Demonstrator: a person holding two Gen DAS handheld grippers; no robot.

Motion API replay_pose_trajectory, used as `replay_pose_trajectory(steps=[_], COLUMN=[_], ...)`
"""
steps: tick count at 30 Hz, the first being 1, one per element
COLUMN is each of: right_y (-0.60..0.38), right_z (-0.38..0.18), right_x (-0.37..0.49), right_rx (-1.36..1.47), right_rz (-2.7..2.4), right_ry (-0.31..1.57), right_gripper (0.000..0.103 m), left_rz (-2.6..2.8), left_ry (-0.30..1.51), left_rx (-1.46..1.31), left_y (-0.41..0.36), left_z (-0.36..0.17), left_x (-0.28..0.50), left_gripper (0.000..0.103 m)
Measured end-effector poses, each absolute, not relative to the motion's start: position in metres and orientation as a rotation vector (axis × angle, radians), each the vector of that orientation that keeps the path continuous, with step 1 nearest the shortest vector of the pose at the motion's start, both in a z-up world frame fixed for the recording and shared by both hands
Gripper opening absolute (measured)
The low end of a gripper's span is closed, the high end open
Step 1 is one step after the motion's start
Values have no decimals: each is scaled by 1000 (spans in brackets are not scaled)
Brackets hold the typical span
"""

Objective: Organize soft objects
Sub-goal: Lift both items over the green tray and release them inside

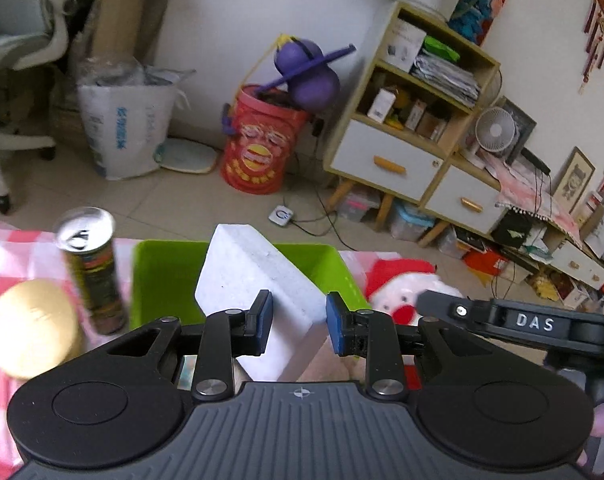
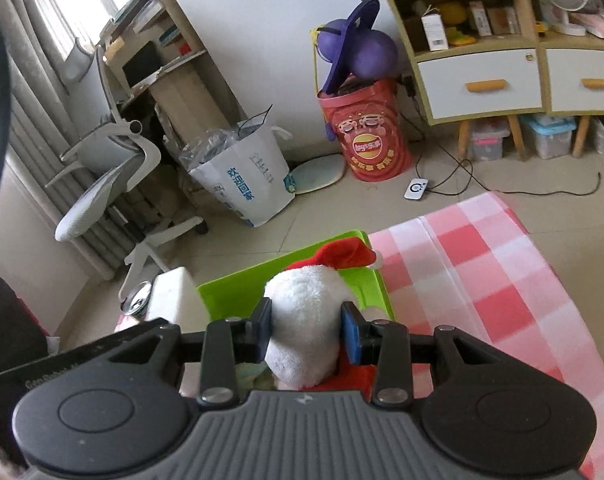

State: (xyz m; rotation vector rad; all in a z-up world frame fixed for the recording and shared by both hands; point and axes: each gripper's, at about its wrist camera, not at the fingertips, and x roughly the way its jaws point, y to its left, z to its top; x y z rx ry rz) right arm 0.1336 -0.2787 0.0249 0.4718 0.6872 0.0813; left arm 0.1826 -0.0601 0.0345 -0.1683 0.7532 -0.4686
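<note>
My left gripper (image 1: pixel 299 322) is shut on a white foam block (image 1: pixel 250 280) and holds it tilted over the near side of the green bin (image 1: pixel 162 268). My right gripper (image 2: pixel 307 330) is shut on a white plush snowman with a red hat (image 2: pixel 308 320) and holds it beside the bin's right edge (image 2: pixel 376 280). The plush also shows in the left wrist view (image 1: pixel 402 292), with the right gripper's finger in front of it. The foam block shows at the left in the right wrist view (image 2: pixel 170 296).
A tall drink can (image 1: pixel 92 268) and a round gold lid (image 1: pixel 30 328) stand left of the bin on the pink checked cloth (image 2: pixel 482 280). Beyond the table are a red bucket (image 1: pixel 258 144), a white sack (image 1: pixel 122 128), an office chair (image 2: pixel 110 176) and a shelf unit (image 1: pixel 414 120).
</note>
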Motion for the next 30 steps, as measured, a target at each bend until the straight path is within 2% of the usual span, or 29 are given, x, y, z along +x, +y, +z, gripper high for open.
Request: replay_pose_trajectory(steps=[8, 16, 19, 23, 26, 30], right_y=[-277, -278, -279, -283, -287, -289], right_z=[-5, -13, -11, -5, -1, 6], right_x=[173, 185, 185, 179, 172, 159], right_rx=[460, 461, 457, 456, 452, 442], right_rz=[89, 79, 80, 70, 62, 60], right_ry=[686, 676, 674, 674, 671, 682], right_gripper=[14, 17, 19, 33, 34, 35], left_rz=[-501, -518, -518, -499, -495, -480], left_ry=[789, 781, 789, 784, 787, 796], left_rx=[-188, -154, -142, -126, -127, -122], left_y=[-72, -83, -86, -84, -77, -67], left_z=[-6, -17, -16, -11, -7, 1], left_x=[220, 225, 225, 219, 212, 200], left_gripper=[29, 32, 41, 60, 64, 75])
